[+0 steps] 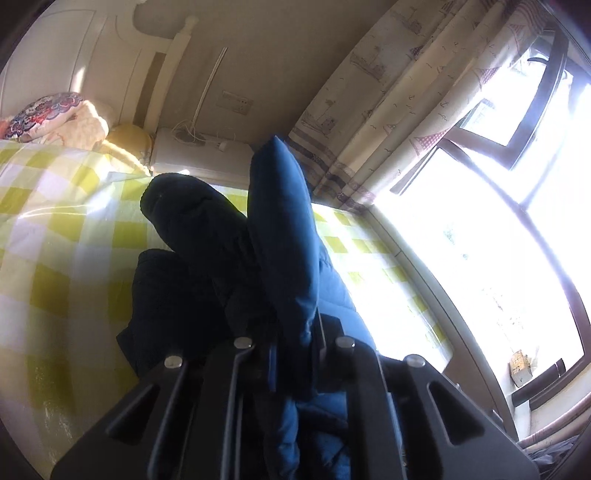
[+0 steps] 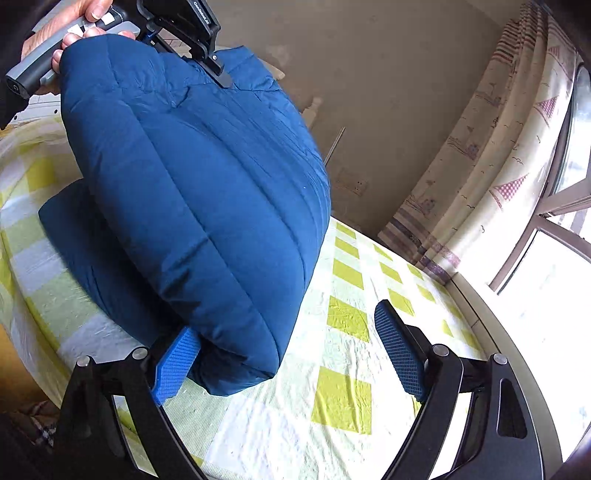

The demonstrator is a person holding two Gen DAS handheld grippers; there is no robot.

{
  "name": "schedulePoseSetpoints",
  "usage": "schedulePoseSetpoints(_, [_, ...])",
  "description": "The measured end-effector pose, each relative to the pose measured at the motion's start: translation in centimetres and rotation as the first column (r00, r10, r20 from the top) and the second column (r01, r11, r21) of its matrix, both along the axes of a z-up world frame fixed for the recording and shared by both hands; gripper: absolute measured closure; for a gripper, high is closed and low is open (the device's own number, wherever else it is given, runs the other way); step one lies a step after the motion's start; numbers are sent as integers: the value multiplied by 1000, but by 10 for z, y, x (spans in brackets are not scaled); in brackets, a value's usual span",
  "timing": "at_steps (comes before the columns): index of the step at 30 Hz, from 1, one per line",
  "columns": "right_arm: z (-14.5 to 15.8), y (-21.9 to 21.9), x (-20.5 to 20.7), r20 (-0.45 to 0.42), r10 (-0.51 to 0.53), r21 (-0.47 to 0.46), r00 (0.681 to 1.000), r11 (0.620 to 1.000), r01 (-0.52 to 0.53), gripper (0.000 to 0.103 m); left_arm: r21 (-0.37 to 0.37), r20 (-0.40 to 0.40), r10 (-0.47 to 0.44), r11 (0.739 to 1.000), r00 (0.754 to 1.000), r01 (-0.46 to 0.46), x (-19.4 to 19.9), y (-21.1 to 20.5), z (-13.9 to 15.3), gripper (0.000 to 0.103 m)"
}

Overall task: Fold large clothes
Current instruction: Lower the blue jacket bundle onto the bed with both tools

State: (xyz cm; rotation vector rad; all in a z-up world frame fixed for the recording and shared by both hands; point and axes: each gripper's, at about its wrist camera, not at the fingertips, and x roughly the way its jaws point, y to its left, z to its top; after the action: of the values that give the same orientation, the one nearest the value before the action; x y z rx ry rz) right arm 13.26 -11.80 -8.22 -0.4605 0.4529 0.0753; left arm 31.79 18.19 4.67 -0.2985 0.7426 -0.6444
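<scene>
A puffy blue down jacket [image 2: 199,206] is bunched up over the green-and-white checked bed sheet [image 2: 343,402]. Its upper part is lifted and its lower part rests on the bed. At the top of the right wrist view, my left gripper [image 2: 221,79] is shut on the jacket's raised edge, with a person's hand [image 2: 74,22] on its handle. In the left wrist view a blue fold [image 1: 284,236] stands up from the shut jaws of that gripper [image 1: 295,332], beside dark shaded folds [image 1: 192,221]. My right gripper [image 2: 288,358] is open low over the bed. Its left pad [image 2: 177,363] is beside the jacket's lower fold, and its right pad [image 2: 397,350] is clear of it.
A headboard [image 1: 110,55], a patterned quilt and pillows [image 1: 62,114] lie at the bed's far end. A white bedside unit [image 1: 199,155] with cables stands by the wall. Patterned curtains [image 2: 491,158] and a bright window [image 1: 498,221] run along the bed's right side.
</scene>
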Motion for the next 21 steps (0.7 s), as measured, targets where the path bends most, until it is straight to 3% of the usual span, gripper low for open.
schedulePoseSetpoints(2, [-11,-6,14,-74,-29,22,997,999,31,20,-23,-2,6,1000,1000,-6,4,9,-11,92])
schedulePoseSetpoints(5, [-27,-13,20,-147,-29,117,989,992,46,20,23,-171,95,995,981,-93,35,27,-81,91])
schedulePoseSetpoints(7, [-24,-15,21,-165,-6,131,986,991,28,20,-87,-203,75,992,976,-94,37,44,-99,90])
schedulePoseSetpoints(8, [-22,-16,19,-178,28,146,984,989,-2,21,-87,-197,87,991,977,-106,36,46,-96,90])
schedulePoseSetpoints(10, [-13,-26,12,-200,147,227,969,969,-100,28,-3,-152,116,993,981,-118,30,39,-85,90])
schedulePoseSetpoints(13, [12,-38,-12,-143,316,385,938,891,-241,28,94,-104,135,988,985,-126,24,25,-75,90])
schedulePoseSetpoints(15, [36,-27,-18,-84,342,402,936,871,-283,28,107,-91,139,986,986,-129,23,22,-75,89])
schedulePoseSetpoints(18, [66,5,-3,2,337,371,941,874,-314,28,76,-105,144,988,984,-137,20,26,-76,88])
schedulePoseSetpoints(21, [86,41,21,32,351,402,936,853,-334,25,97,-96,163,983,982,-154,14,29,-75,87])
